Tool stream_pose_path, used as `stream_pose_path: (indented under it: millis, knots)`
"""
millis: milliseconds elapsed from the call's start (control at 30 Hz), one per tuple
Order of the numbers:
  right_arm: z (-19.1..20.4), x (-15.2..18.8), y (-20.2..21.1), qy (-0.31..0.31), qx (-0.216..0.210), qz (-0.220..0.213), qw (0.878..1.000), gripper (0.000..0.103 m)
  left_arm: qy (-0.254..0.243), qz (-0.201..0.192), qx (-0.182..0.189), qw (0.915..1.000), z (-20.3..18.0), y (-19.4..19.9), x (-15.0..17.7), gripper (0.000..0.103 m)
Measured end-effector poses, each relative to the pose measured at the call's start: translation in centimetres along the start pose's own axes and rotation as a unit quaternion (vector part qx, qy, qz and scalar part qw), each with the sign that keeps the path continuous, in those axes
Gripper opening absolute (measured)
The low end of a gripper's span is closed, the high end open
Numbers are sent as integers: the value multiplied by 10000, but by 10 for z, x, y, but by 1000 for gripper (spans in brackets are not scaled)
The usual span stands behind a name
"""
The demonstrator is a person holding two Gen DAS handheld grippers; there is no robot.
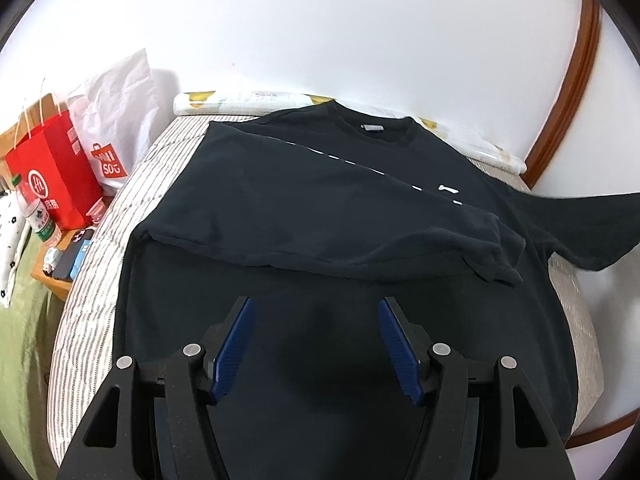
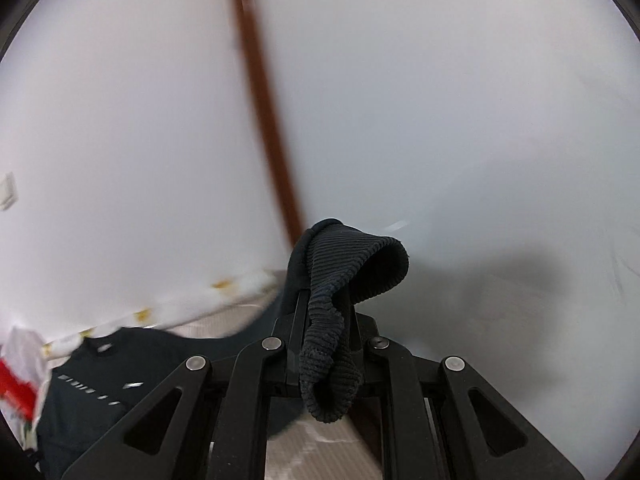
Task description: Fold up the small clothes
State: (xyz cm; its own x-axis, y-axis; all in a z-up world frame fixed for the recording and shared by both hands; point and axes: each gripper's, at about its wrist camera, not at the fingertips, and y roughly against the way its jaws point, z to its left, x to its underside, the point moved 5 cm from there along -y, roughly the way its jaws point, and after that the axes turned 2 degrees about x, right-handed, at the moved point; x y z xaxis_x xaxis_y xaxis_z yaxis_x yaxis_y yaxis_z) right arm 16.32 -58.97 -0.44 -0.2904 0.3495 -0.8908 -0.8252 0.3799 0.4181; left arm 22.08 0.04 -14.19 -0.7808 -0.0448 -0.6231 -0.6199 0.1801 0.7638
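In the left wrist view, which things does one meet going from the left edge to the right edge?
Green-capped bottle → red paper bag → white shopping bag → striped bed cover → black T-shirt → brown wooden trim.

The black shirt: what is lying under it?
The black shirt lies on a striped cover, visible along its left edge. What the cloth covers in the middle cannot be seen.
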Motion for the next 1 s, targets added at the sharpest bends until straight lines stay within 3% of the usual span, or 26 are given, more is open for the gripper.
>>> stream_pose_path:
  millis: [200, 500, 767, 1000]
  knots:
    - [101, 17, 30, 482, -841, 178, 9951, 12, 99, 29, 12, 9999, 19, 1, 6, 62]
    - [266, 51, 61, 1089, -1935, 565, 9734, 12, 380, -80, -71, 9992, 66, 12, 5, 62]
    - [426, 93, 68, 1568, -2963, 1032, 9365, 12, 565, -129, -255, 9980, 108, 12, 1, 62]
    - [532, 159, 39, 2113, -3387, 1434, 9056, 12, 574, -219, -376, 9974, 136, 4, -7, 62]
